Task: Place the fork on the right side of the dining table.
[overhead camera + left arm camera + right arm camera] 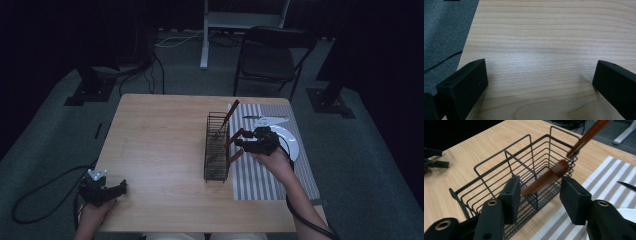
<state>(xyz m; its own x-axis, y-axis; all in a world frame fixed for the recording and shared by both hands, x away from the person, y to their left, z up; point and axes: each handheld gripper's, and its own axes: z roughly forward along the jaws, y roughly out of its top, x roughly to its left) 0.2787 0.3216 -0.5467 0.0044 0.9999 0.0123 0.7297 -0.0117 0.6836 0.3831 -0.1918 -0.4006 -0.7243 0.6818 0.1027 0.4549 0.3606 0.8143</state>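
A black wire cutlery basket [217, 147] stands near the middle of the wooden table [160, 130], at the left edge of a striped placemat [260, 175]. Brown wooden utensil handles lean out of it: one at the far end [229, 116], two nearer [235, 156]. My right gripper [241, 138] hovers at the basket's right side. In the right gripper view its jaws [539, 187] stand apart, with a brown handle [549, 178] in the gap and space on both sides. My left gripper [121, 187] rests at the table's near left corner, open [541, 75] over bare wood.
A white plate [292, 142] and a knife [262, 118] lie on the placemat behind my right hand. A black folding chair [270, 55] and stand legs are on the carpet beyond the table. Cables trail on the floor at left.
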